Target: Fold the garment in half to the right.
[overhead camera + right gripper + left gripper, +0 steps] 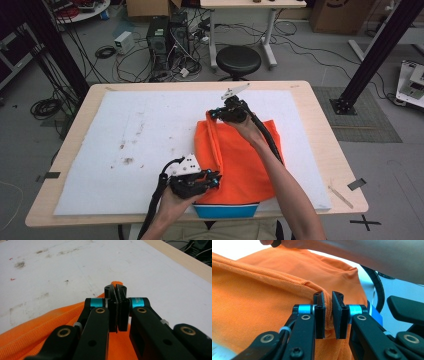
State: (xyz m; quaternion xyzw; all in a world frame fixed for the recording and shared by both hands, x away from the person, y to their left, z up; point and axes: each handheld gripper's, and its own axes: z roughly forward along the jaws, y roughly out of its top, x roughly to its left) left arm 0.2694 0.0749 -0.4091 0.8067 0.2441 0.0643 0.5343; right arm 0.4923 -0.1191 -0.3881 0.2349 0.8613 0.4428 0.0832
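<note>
- Orange knit-mesh garment with a blue hem band [240, 160] lies on the white foam mat [125, 130] covering the wooden table [320, 150], right of centre, near the person's edge; its left edge is lifted into a raised fold.
- Left gripper [212, 180] is clamped on the near end of that fold; in the left gripper view [328, 315] a bunched seam sits pinched between the two black pads, with only a thin roll of cloth caught.
- Right gripper [216, 115] is clenched on the far corner of the fold; in the right gripper view [116, 302] the jaws are pressed tight together with a small orange tip poking out above them.
- Risk: the right grip holds very little fabric near the pad tips, so a firm pull could slip the corner out and drop the fold.
- Risk: the left pinch is on a rolled seam, not flat cloth, so it may twist or slide out if the grippers pull apart.
- Risk: uneven travel of the two hands would skew the fold line, so the edges would not line up.
- Risk: dragging instead of lifting could bunch the lower layer or shift the whole garment on the mat.
- Risk: the blue hem sits at the table's near edge; a pull toward the person could slide it off.
- Dirt marks [127, 160] on the mat could transfer if the cloth is swept left.
</note>
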